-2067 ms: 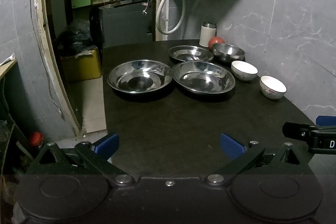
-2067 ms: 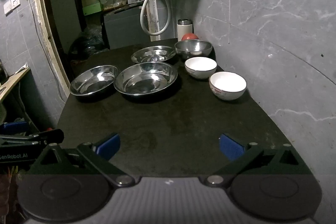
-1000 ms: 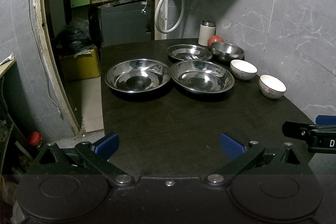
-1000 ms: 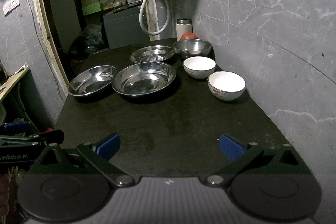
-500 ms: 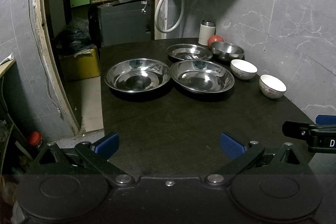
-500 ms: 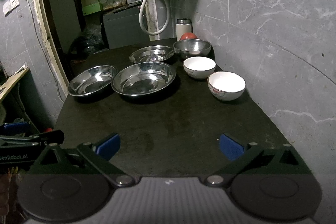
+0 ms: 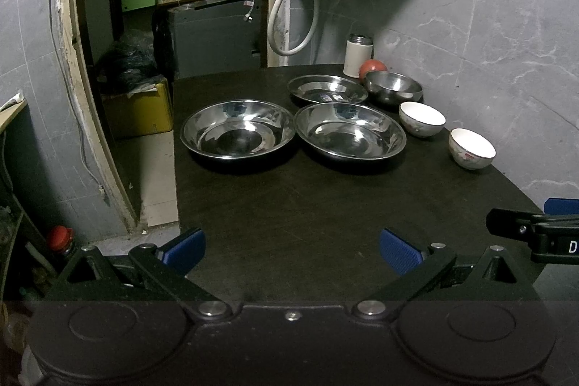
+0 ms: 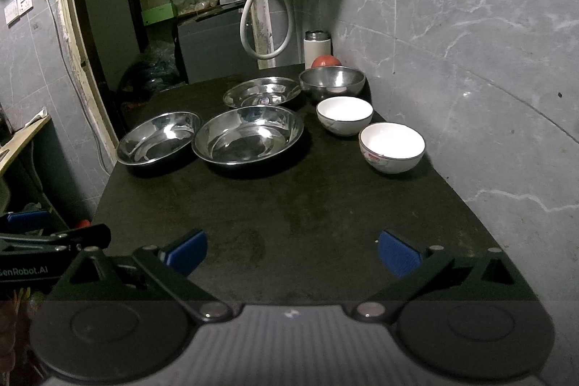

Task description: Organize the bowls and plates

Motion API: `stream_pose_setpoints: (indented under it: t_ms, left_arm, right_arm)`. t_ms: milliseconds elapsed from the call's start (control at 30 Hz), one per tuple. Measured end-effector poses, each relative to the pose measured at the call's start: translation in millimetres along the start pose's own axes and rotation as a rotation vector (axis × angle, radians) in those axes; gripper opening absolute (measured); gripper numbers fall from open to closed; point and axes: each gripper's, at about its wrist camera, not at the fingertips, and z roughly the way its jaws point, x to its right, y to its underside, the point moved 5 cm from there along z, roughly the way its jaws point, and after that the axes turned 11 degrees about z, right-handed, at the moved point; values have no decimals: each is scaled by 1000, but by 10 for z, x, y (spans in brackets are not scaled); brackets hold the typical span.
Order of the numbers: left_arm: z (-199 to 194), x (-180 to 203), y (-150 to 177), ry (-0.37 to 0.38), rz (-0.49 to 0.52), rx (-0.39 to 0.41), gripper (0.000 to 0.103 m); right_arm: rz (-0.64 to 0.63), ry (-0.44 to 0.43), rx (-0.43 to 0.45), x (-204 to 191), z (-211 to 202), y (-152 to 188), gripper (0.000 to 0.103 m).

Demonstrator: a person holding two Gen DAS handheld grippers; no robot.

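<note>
The left tongs (image 7: pixel 291 250) and the right tongs (image 8: pixel 292 251) are both wide open and hold nothing, above the near edge of the dark counter (image 8: pixel 282 205). Far on it stand three shiny steel plates: a left one (image 7: pixel 237 132), a middle one (image 7: pixel 349 134) just beside it, and a smaller one (image 7: pixel 327 89) behind. Near the wall are a steel bowl (image 8: pixel 332 82) and two white ceramic bowls (image 8: pixel 344 115) (image 8: pixel 391 146), apart from each other.

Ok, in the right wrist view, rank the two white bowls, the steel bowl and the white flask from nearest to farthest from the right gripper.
From the right gripper:
1. Near white bowl, right side by the wall.
2. Second white bowl, just behind it.
3. Steel bowl, further back.
4. White flask, far corner.
</note>
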Motion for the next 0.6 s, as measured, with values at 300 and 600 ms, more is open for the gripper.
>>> stream_pose_setpoints:
  t_ms: [300,600]
  left_arm:
    - [55,22,42,0,1,-2,102]
    - [118,32,70,2,-2,-6,102]
  right_arm:
    - [1,1,-2,-3,21,-7,103]
    - [2,3,-4,-9,30,-30,103]
